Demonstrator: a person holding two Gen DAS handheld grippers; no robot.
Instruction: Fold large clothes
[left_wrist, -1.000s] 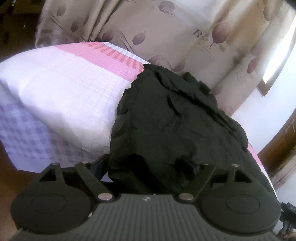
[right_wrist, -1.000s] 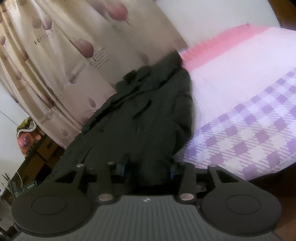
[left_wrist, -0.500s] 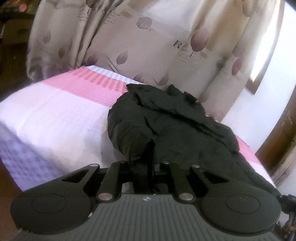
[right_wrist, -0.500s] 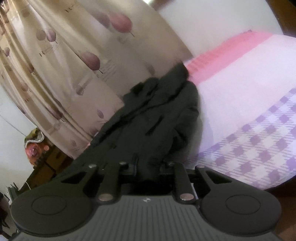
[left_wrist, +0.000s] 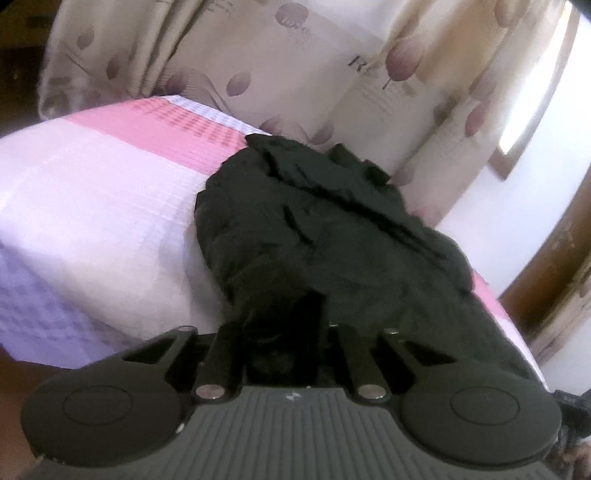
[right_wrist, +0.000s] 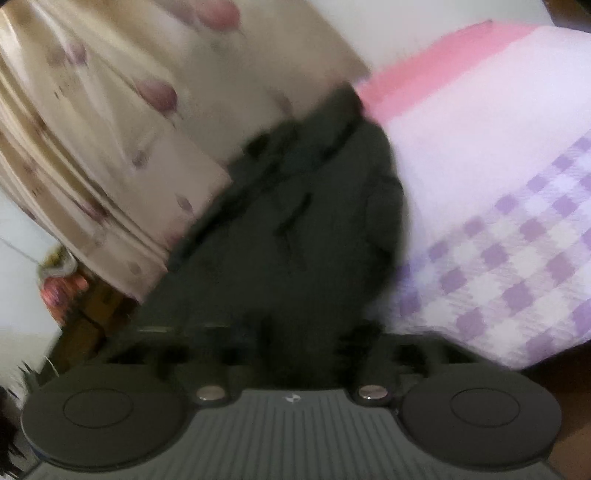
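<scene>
Your left gripper (left_wrist: 286, 332) has its 2 fingers drawn in narrow, pinching a bunched fold at the near edge of the crumpled black fabric jacket (left_wrist: 332, 236). That jacket lies on the bed with the pink, white and purple checked cover (left_wrist: 92, 192), toward its far right side, just in front of the beige leaf-print curtain (left_wrist: 295, 66). Your right gripper (right_wrist: 295, 343) sits at the jacket's (right_wrist: 295, 221) near edge too, but that view is blurred, so you cannot tell how its fingers stand.

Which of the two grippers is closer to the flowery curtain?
Hard to call; if either, the right. Both the left gripper and right gripper grip the near edge of the black coat, with the curtain behind the coat's far end.
</scene>
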